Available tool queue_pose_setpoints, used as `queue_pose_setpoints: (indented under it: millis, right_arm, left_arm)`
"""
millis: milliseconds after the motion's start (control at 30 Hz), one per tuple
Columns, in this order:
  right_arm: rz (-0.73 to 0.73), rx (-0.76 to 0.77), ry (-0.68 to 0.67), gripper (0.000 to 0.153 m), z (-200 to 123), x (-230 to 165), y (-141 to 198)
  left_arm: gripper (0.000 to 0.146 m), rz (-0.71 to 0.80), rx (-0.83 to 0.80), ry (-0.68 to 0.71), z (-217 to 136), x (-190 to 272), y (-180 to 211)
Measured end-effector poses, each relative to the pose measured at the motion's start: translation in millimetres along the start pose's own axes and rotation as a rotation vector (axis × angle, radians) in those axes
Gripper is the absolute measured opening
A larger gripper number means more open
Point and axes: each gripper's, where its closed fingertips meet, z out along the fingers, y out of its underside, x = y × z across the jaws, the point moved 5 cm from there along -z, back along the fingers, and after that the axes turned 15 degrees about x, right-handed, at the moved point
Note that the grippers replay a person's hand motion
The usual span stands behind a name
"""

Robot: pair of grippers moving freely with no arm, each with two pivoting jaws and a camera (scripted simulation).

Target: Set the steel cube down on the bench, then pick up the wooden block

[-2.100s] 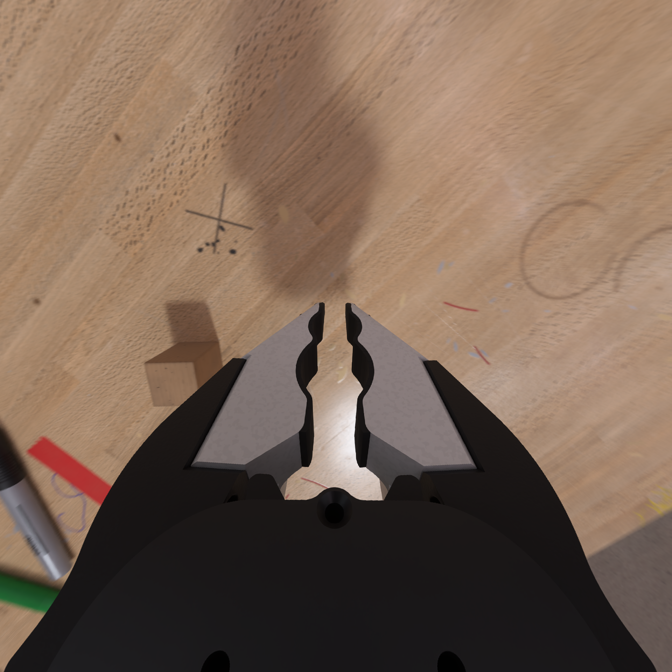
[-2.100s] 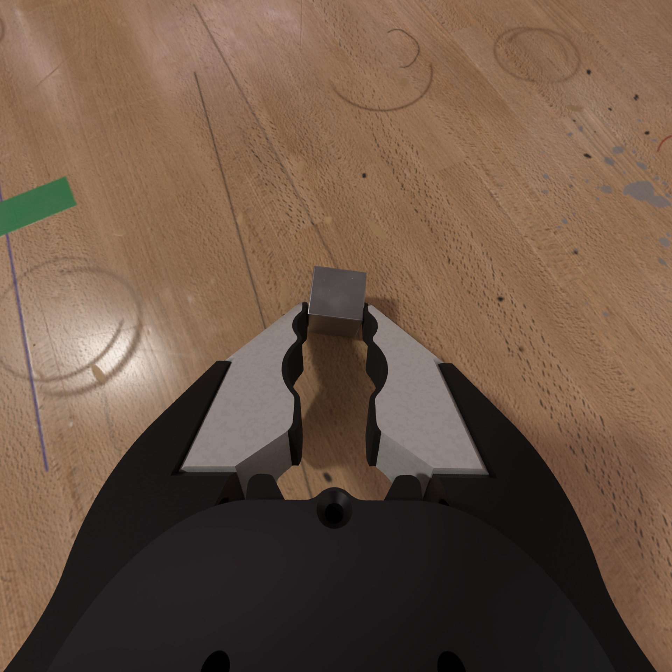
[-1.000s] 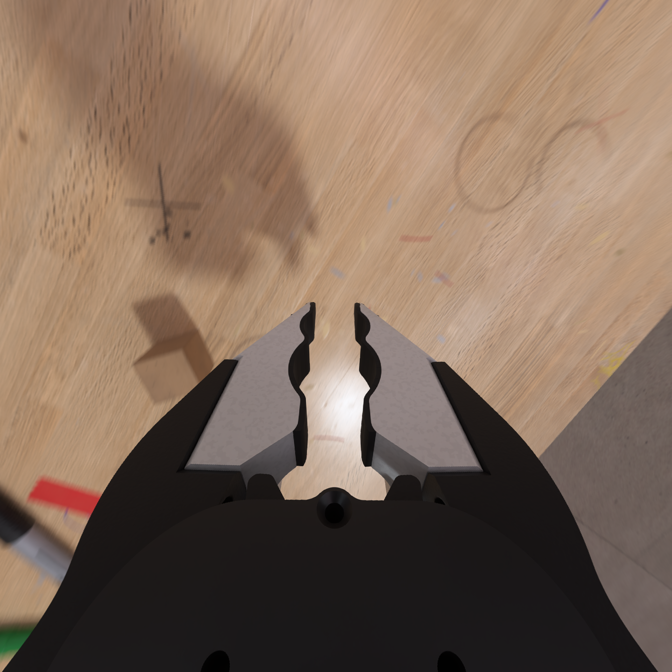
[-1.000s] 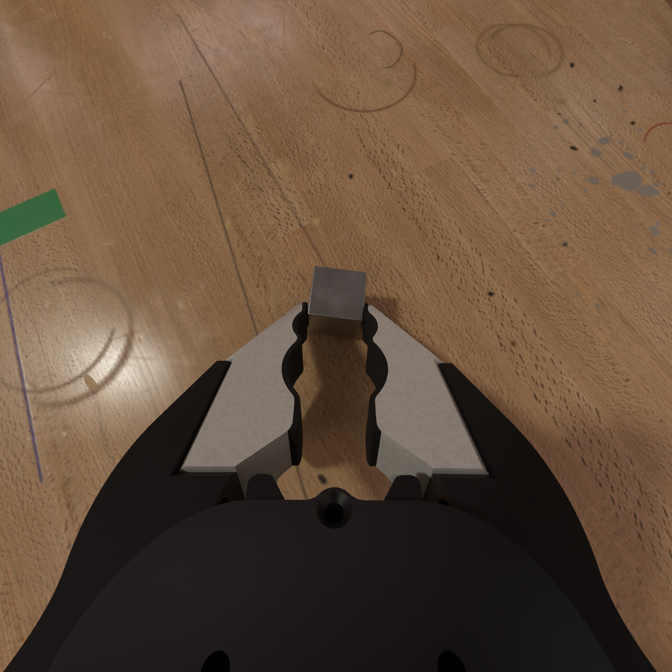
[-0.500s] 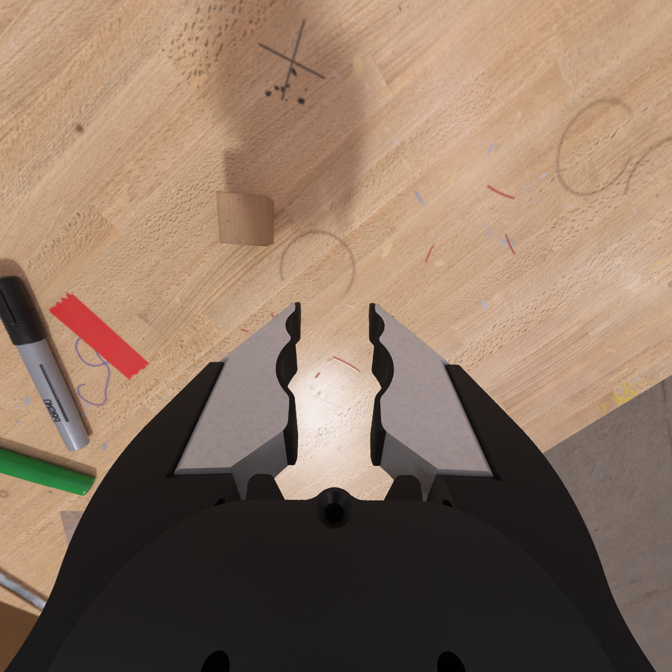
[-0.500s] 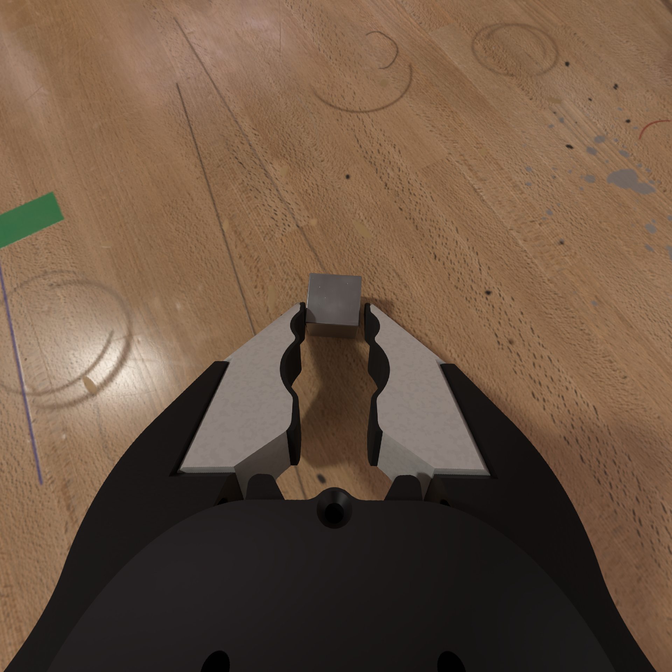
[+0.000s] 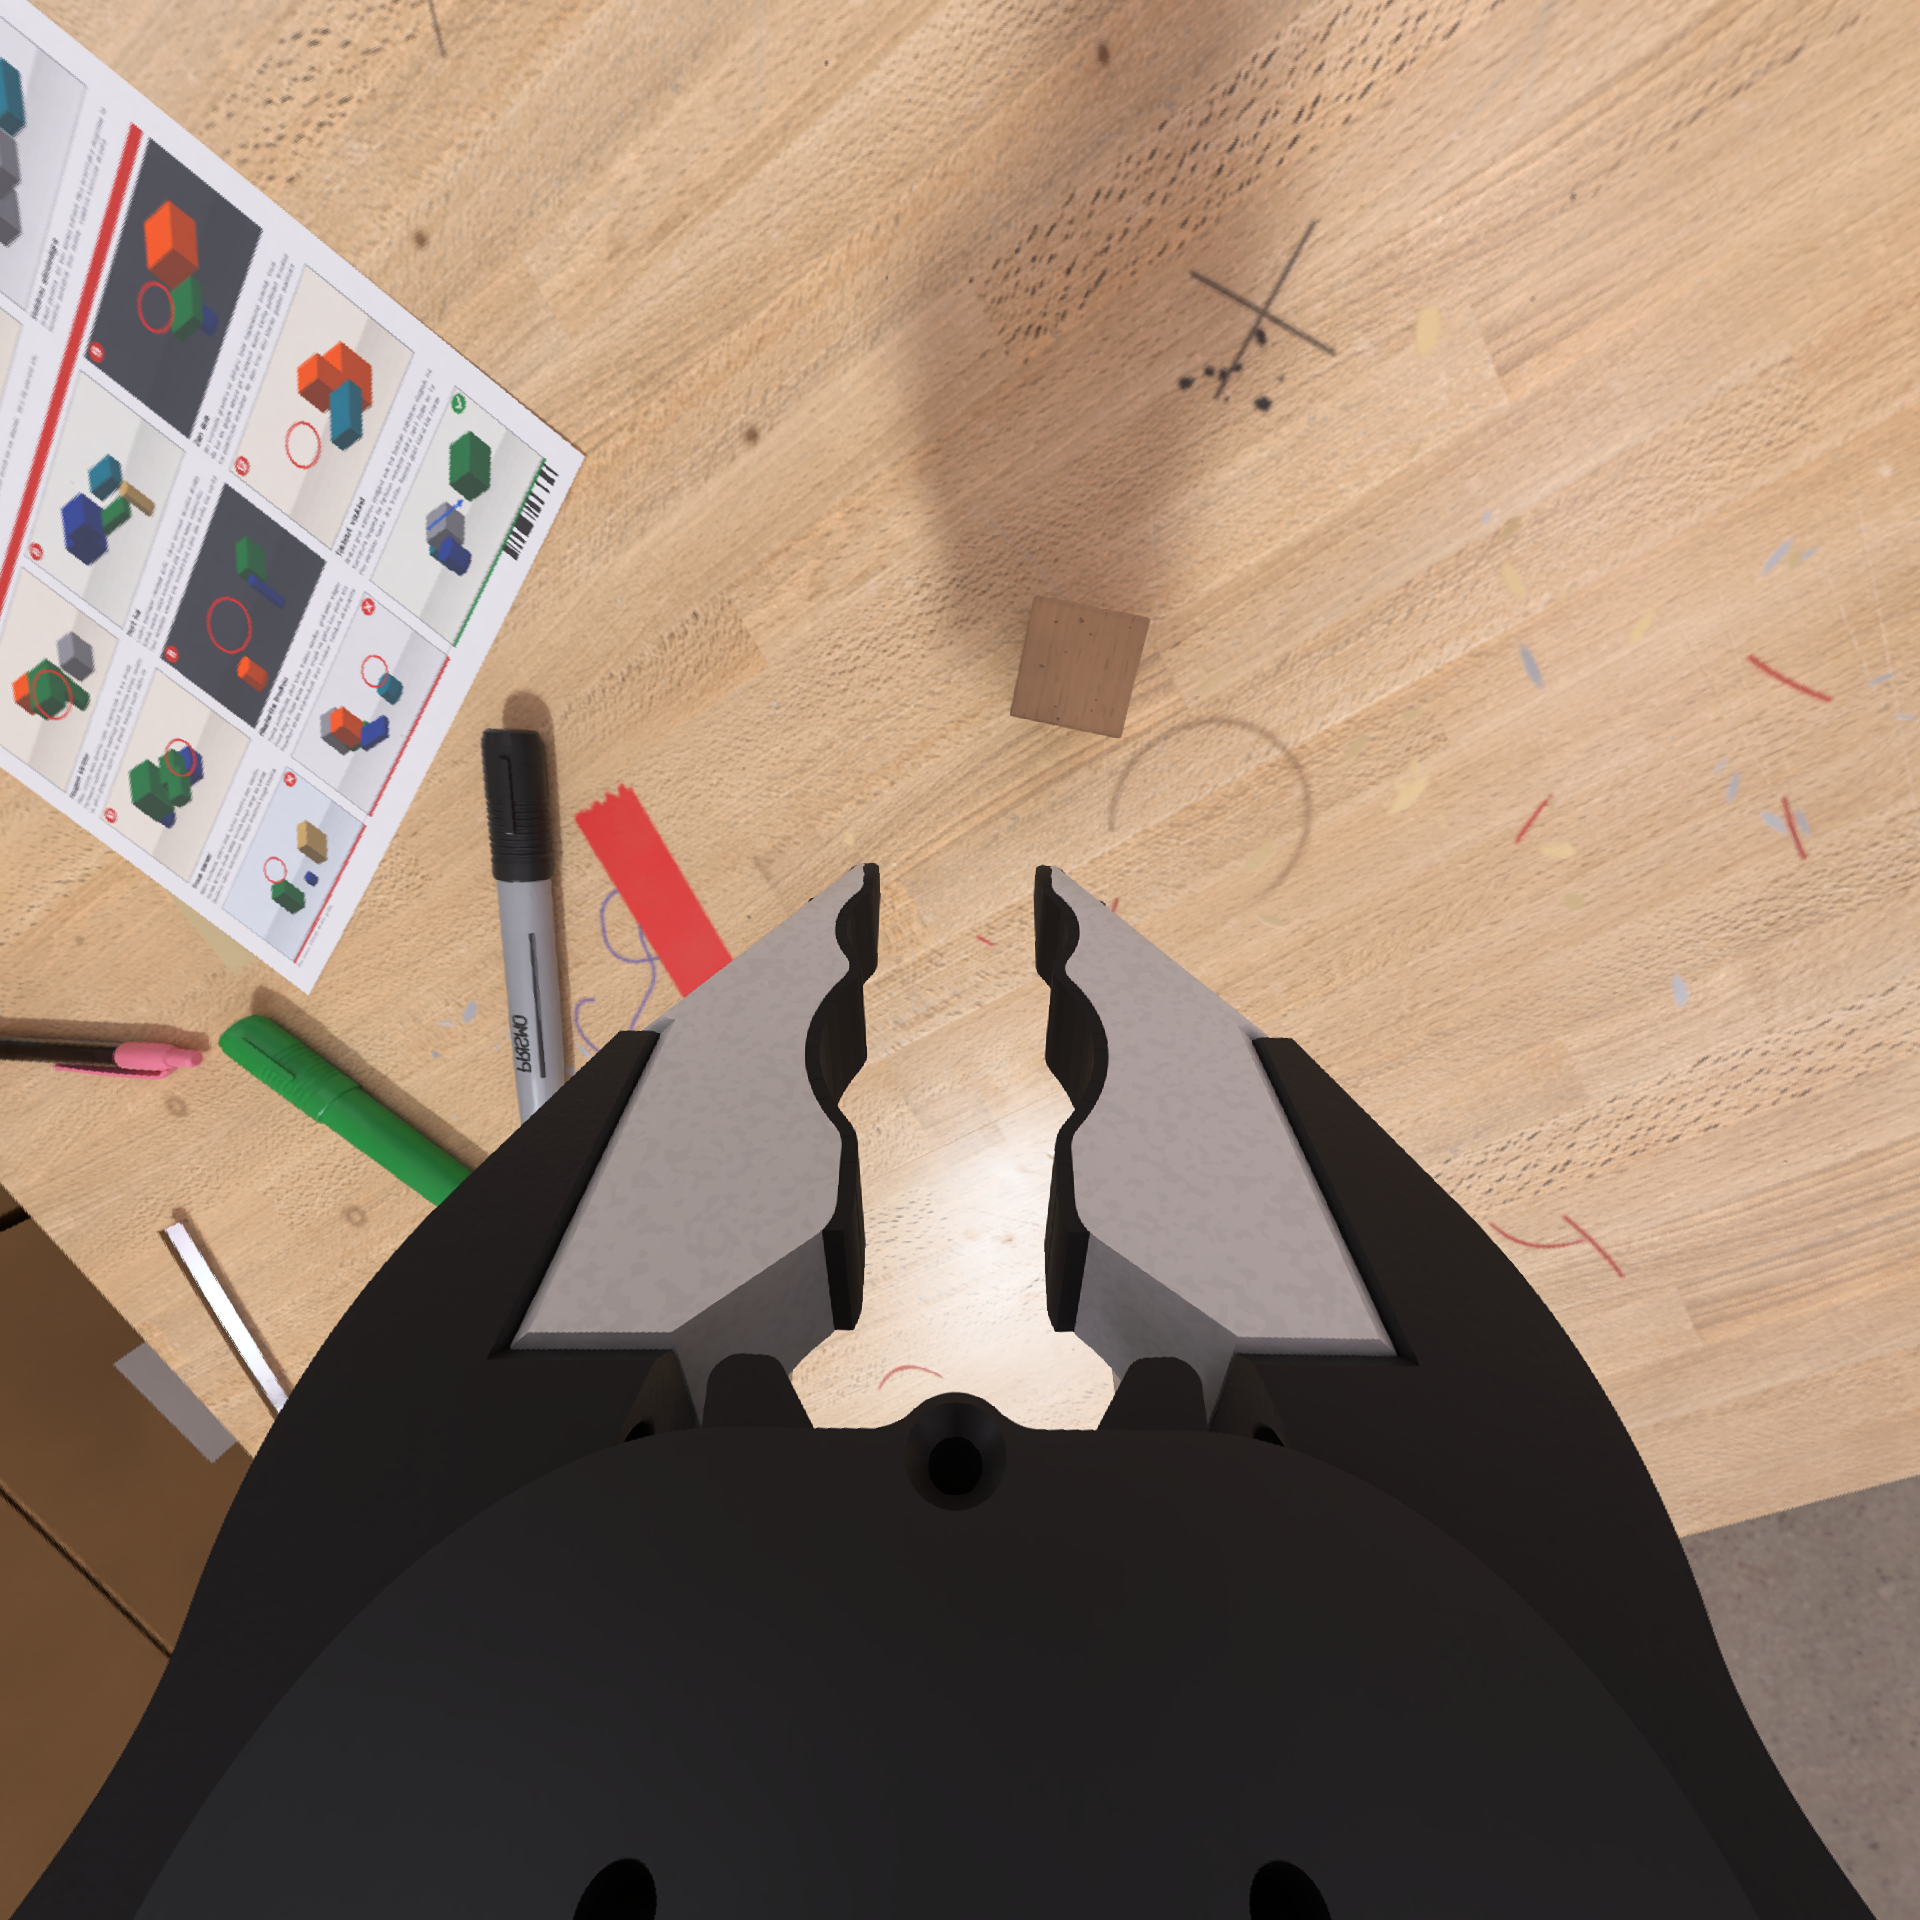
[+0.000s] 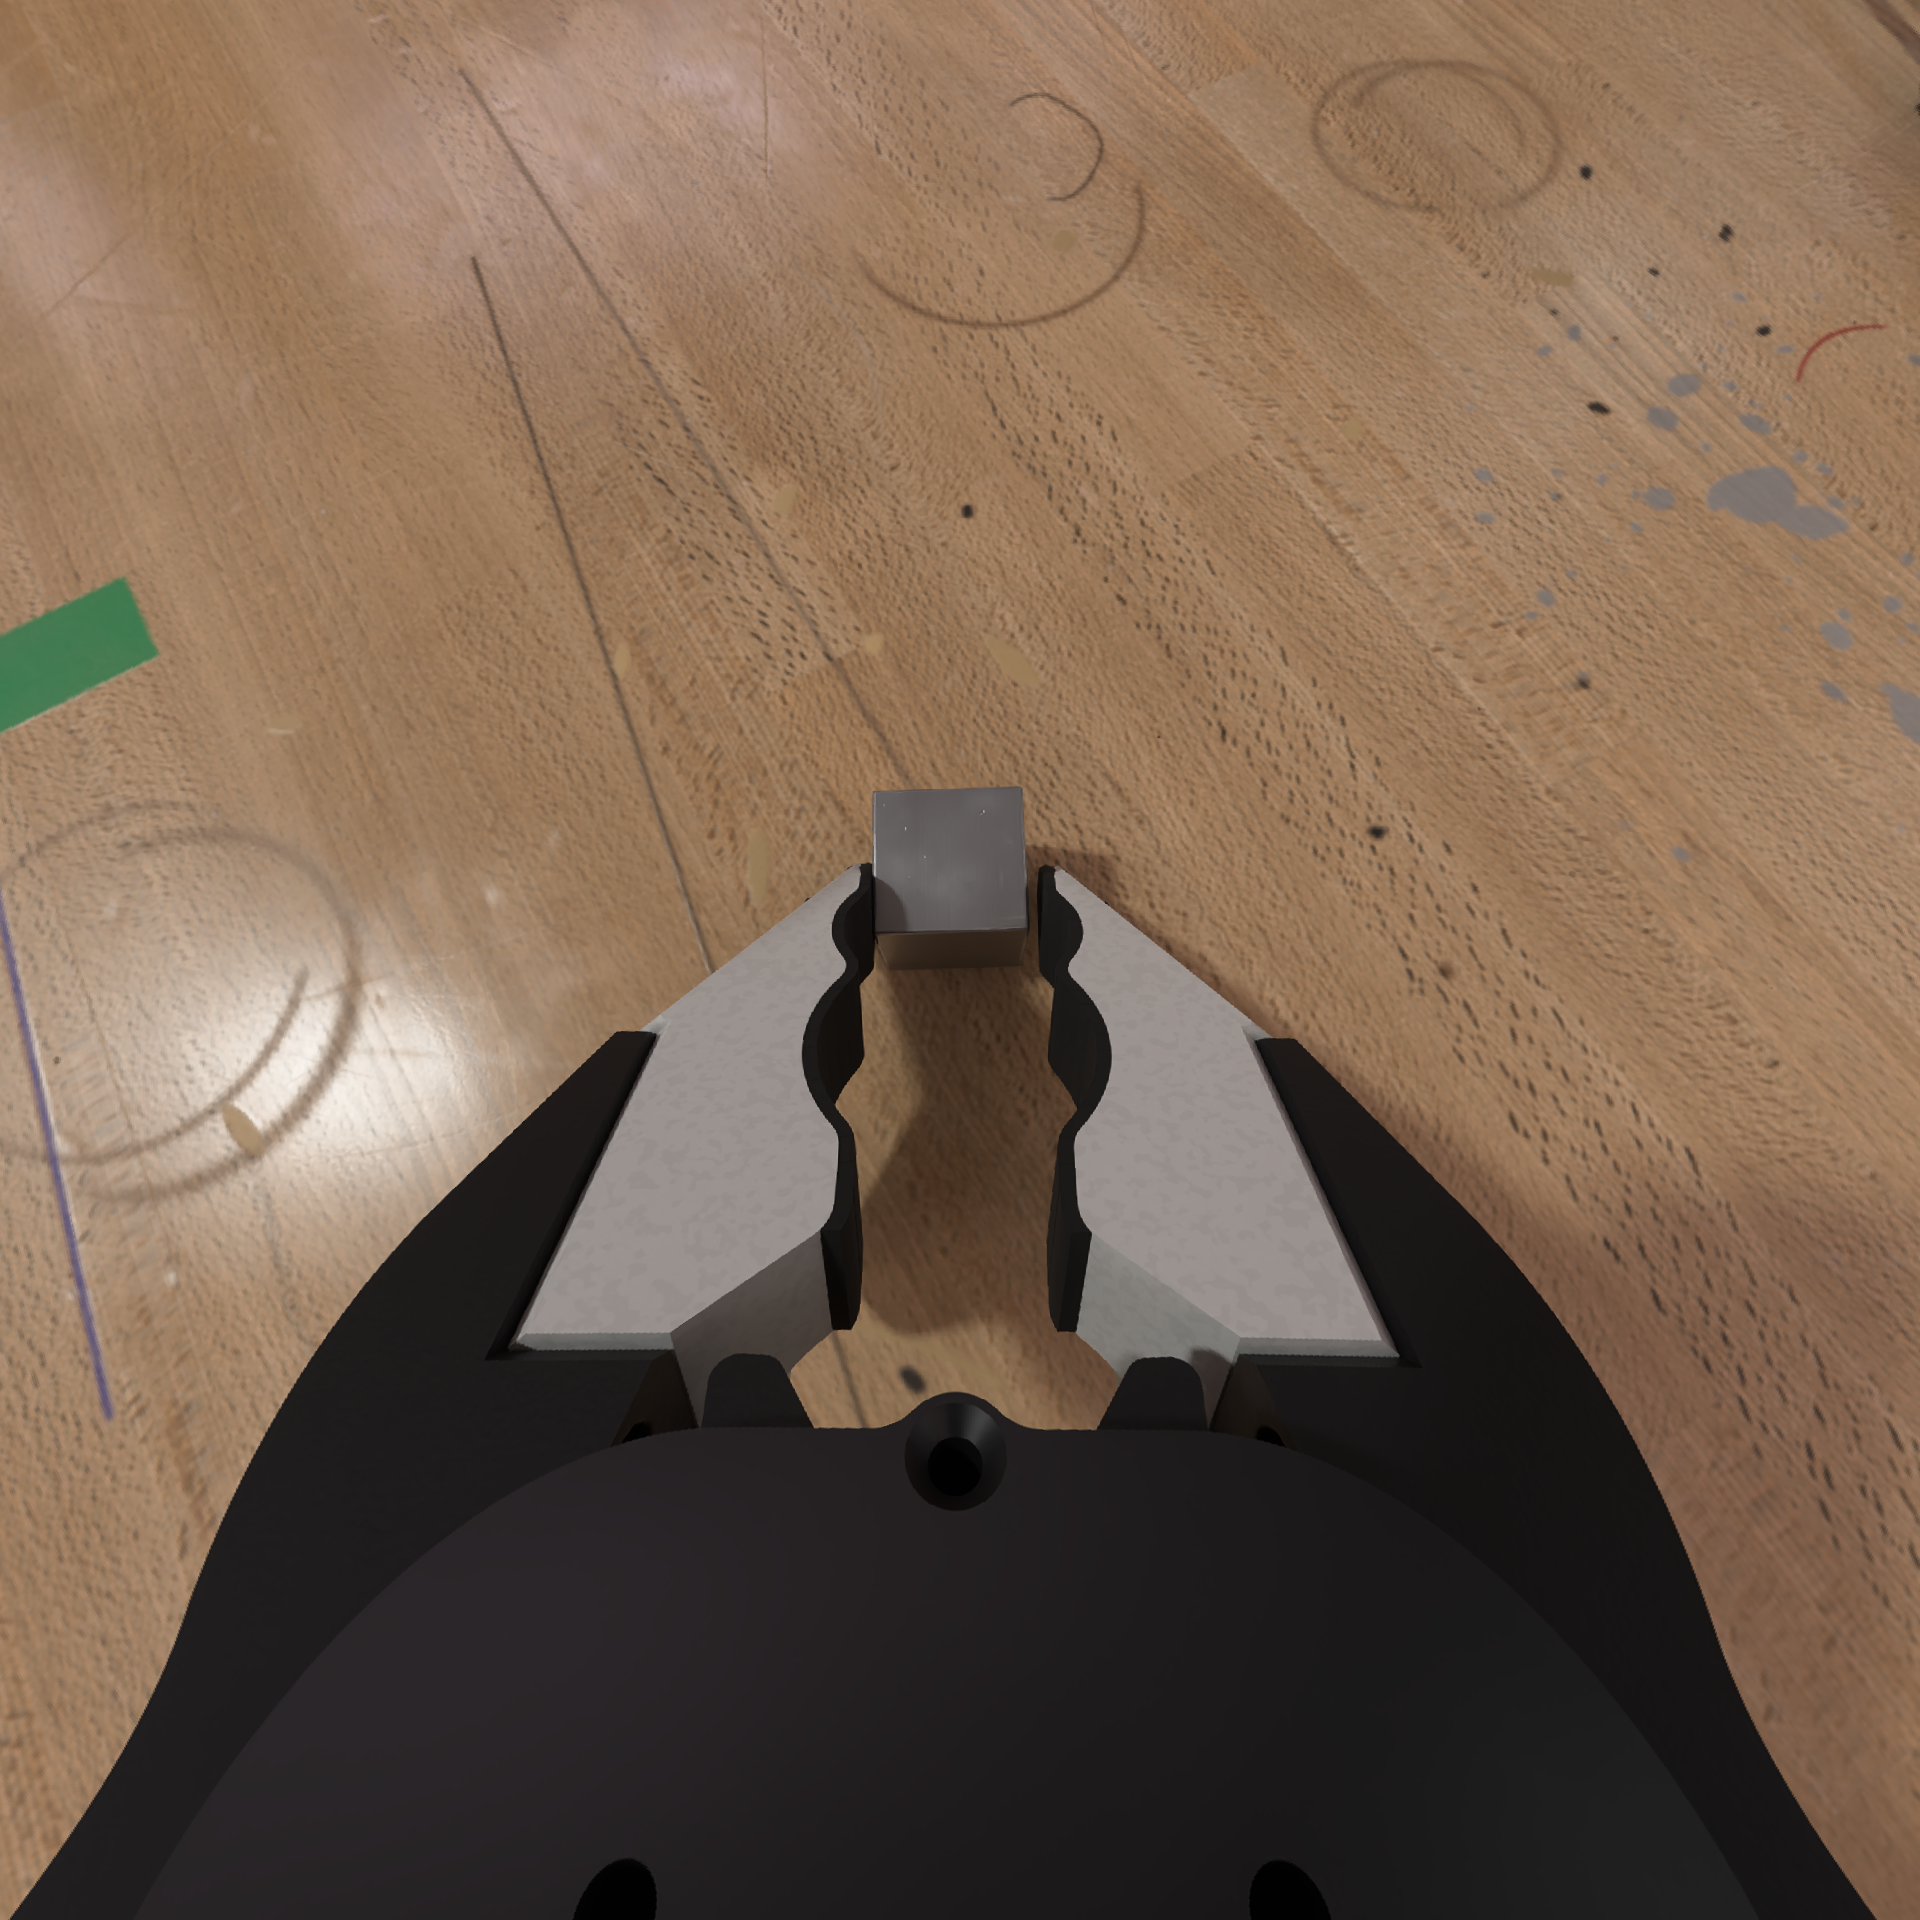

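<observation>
Steel cube [image 8: 951, 883] released between parted right gripper [image 8: 951, 904] tips; straight withdrawal advised. Left gripper [image 7: 956, 904] wide, block [image 7: 1081, 681] ahead.

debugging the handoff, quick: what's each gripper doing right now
Left gripper: open, empty, wooden block lies ahead of it.
Right gripper: open, steel cube between its tips, a gap on the right.

Matt steel cube [image 8: 949, 873]; grainy wooden block [image 7: 1080, 678].
</observation>
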Motion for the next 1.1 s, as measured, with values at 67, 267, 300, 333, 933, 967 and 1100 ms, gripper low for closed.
queue_pose_setpoints:
  millis: [67,267,300,333,933,967,1100]
  right_arm:
    - [0.005,0.000,0.000,0.031,0.2,0.4,0.0]
    - [0.011,0.001,0.002,0.031,0.6,0.7,-0.2]
    - [0.012,0.001,0.002,0.031,0.7,0.8,-0.3]
    - [0.012,0.001,0.003,0.031,0.8,0.8,-0.3]
    - [0.016,0.002,0.003,0.031,1.1,1.0,-0.1]
    - [0.016,0.002,0.003,0.031,1.1,1.0,-0.1]
    - [0.018,0.002,0.003,0.030,1.1,1.0,0.0]
  left_arm:
    - [0.030,0.008,0.001,0.012,1.0,-1.1,-0.7]
    - [0.025,0.057,-0.023,0.052,18.3,0.9,-5.3]
    - [0.025,0.059,-0.038,0.059,21.8,1.4,-5.0]
    - [0.025,0.057,-0.051,0.075,25.5,2.3,-4.9]
    - [0.030,0.113,-0.312,0.302,81.1,34.2,-3.7]
    - [0.031,0.105,-0.308,0.334,79.2,39.6,-2.0]
    - [0.031,0.067,-0.261,0.459,64.9,60.0,2.5]
